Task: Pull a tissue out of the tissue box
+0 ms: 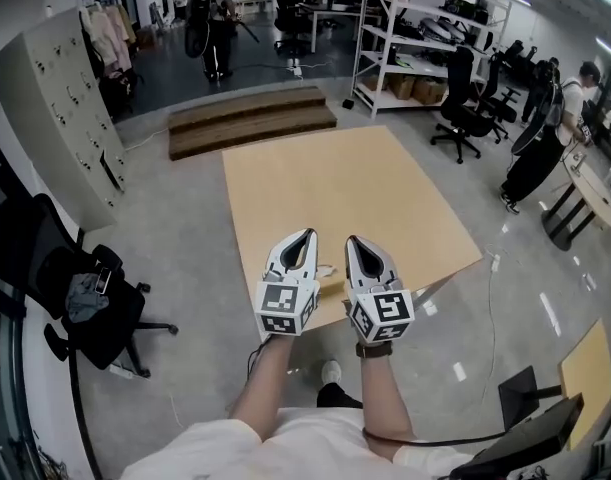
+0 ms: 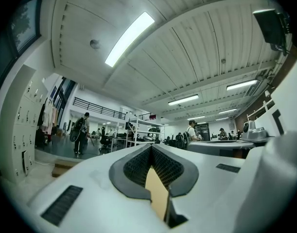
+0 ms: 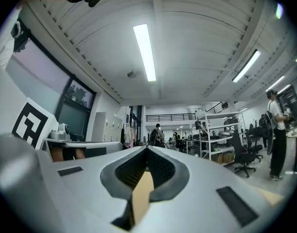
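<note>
head view: the person holds the left gripper (image 1: 307, 236) and the right gripper (image 1: 353, 240) side by side, near each other but not touching, over the near edge of a wooden table (image 1: 335, 178). both point away from the person and about level. each claw ends in one closed point, tips together, with nothing in it. a marker cube (image 1: 287, 308) sits at the back of each one, just before the wrist. left of the table stands a black chair (image 1: 100, 318) with a grey cloth on it, and further left are grey lockers (image 1: 55, 98). beyond the table lie low wooden steps (image 1: 250, 118), then a white shelf (image 1: 415, 48). a person in black (image 1: 545, 138) stands at the right. left gripper view: the jaws meet at their tips (image 2: 151, 147) with nothing between the pads, and the table's wood (image 2: 157, 195) shows through the gap behind the tips. above is a ceiling with a long lamp (image 2: 129, 38). far off stands a person with a bag (image 2: 80, 135). right gripper view: the jaws are also pressed together at the tips (image 3: 147, 148) and hold nothing. the left gripper's cube (image 3: 31, 120) is at the left edge. the tissue box shows in no view, so where it is i cannot tell.
</note>
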`<state>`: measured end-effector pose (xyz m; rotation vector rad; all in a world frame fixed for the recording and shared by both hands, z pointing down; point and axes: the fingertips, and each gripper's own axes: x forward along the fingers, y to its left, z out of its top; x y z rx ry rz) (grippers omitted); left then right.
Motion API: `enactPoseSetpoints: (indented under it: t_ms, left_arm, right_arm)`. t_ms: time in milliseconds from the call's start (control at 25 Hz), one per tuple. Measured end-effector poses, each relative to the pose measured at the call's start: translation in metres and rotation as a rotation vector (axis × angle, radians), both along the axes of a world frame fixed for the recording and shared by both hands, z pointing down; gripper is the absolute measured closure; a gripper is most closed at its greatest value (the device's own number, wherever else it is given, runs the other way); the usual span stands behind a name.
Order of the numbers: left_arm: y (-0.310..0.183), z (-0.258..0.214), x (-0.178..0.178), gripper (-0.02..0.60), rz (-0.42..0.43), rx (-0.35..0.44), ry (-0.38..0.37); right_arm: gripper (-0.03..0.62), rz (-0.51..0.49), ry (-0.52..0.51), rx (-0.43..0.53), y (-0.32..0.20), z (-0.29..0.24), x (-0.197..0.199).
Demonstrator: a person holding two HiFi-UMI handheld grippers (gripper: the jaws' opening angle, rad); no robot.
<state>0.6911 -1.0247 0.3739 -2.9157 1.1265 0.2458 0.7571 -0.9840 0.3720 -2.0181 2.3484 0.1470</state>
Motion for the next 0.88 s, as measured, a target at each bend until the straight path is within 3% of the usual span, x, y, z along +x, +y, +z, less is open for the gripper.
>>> enactPoseSetpoints:
  t_ms: [400,880]
  left_arm:
    - [-0.065,-0.013,0.060,0.581,-0.038,0.023,-0.005]
    - [-0.112,-0.004,0.091,0.581,-0.109,-0.001,-0.029]
  right_arm:
    - [0.595,-0.047,0.005,0.021,-0.075,-0.015,0.061]
    - [0.595,-0.149,-0.014,-0.008,-0.130,-0.005,0.085]
